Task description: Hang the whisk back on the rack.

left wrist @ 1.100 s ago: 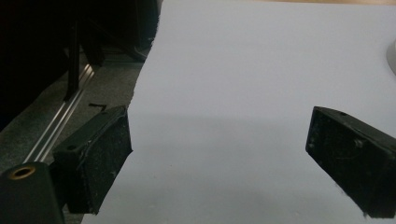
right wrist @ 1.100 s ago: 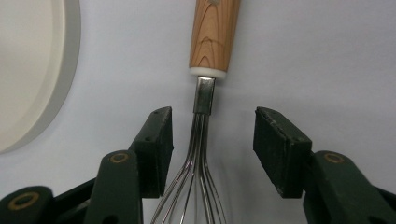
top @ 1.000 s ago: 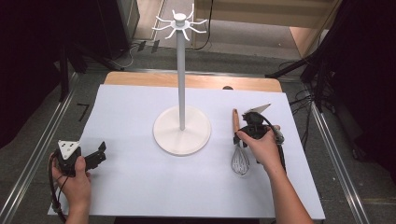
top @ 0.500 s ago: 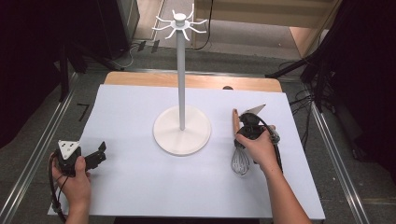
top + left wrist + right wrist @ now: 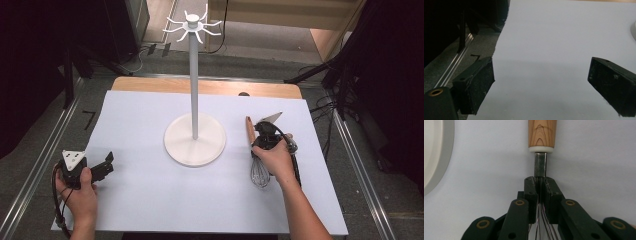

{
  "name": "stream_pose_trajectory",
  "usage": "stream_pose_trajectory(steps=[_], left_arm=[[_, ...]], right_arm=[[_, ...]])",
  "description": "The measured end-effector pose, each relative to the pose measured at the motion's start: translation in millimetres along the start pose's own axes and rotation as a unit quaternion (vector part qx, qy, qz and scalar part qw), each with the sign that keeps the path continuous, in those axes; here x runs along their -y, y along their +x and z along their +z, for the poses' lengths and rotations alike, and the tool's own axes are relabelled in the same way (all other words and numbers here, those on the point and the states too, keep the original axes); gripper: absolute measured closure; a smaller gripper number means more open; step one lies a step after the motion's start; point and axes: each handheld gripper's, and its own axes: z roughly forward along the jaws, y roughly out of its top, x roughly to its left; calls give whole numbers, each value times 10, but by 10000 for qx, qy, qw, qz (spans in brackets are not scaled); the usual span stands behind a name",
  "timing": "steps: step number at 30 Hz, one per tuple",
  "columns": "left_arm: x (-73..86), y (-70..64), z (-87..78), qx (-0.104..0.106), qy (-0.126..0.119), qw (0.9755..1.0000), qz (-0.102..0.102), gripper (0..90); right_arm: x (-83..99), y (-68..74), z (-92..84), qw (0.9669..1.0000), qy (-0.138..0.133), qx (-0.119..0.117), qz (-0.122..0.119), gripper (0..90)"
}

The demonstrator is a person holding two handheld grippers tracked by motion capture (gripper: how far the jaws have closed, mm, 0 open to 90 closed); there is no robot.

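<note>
High view: a white sheet (image 5: 150, 200) covers the table, with a tall stand (image 5: 194, 135) on a round base at its middle. The whisk (image 5: 257, 157) lies flat to the right of that base, its wooden handle pointing away from the person and its wire head under the right hand. The right gripper (image 5: 261, 136) sits over its neck. The left gripper (image 5: 106, 167) rests near the sheet's left edge, well apart from both. The right gripper view adds the grip itself: the jaws have just been closing and now pinch the whisk's (image 5: 541, 152) wires just below the metal collar. The left gripper view shows its jaws wide apart over bare sheet (image 5: 554, 50).
</note>
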Motion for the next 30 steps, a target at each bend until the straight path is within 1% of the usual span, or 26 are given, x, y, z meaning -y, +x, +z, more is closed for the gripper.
stream_pose_trajectory(steps=[4, 5, 6, 9, 11, 12, 14, 17, 19, 21, 24, 25, 26, 27, 28, 29, 30], left_arm=[[-1, 1, 1, 2, 11, 10000, -7, 76], [-1, 1, 1, 2, 11, 10000, -7, 76], [-1, 2, 2, 6, 12, 10000, -7, 76], [-1, 2, 2, 6, 14, 10000, -8, 76], [-1, 2, 2, 6, 13, 10000, -9, 76], [-1, 2, 2, 6, 13, 10000, -9, 76], [-1, 2, 3, 4, 15, 10000, -8, 76], [-1, 1, 3, 3, 7, 10000, -7, 76], [-1, 1, 2, 0, 6, 10000, -6, 76], [-1, 1, 2, -1, 5, 10000, -7, 76], [0, -1, 2, -2, 4, 10000, -6, 76], [0, -1, 2, -2, 5, 10000, -5, 76], [0, -1, 2, -2, 5, 10000, -5, 76], [0, -2, 3, -1, 1, 10000, -8, 76], [0, -2, 3, -2, 1, 10000, -7, 76], [0, -3, 2, -1, 1, 10000, -7, 76], [0, -3, 2, 0, 0, 10000, -7, 76]], right_arm=[[18, -12, -39, 9999, -147, 17, -10, 839], [18, -12, -39, 9999, -147, 17, -10, 839], [27, -24, -74, 9997, -262, -7, 30, 839], [44, -41, -129, 9989, -457, -74, 21, 840], [53, -46, -151, 9987, -507, -88, 20, 841], [68, -52, -189, 9979, -635, -145, 14, 841], [84, -62, -225, 9966, -786, -239, -40, 842], [114, -78, -276, 9936, -1063, -375, -86, 843], [137, -90, -306, 9907, -1259, -490, -153, 843], [158, -98, -334, 9871, -1482, -574, -194, 843], [196, -95, -372, 9818, -1748, -694, -261, 844], [207, -94, -381, 9793, -1852, -750, -324, 844], [222, -88, -394, 9773, -1935, -799, -326, 844], [241, -83, -403, 9745, -2065, -801, -365, 844], [260, -75, -411, 9702, -2236, -830, -428, 843], [279, -70, -420, 9666, -2381, -833, -457, 843], [293, -68, -433, 9633, -2487, -893, -475, 844]])
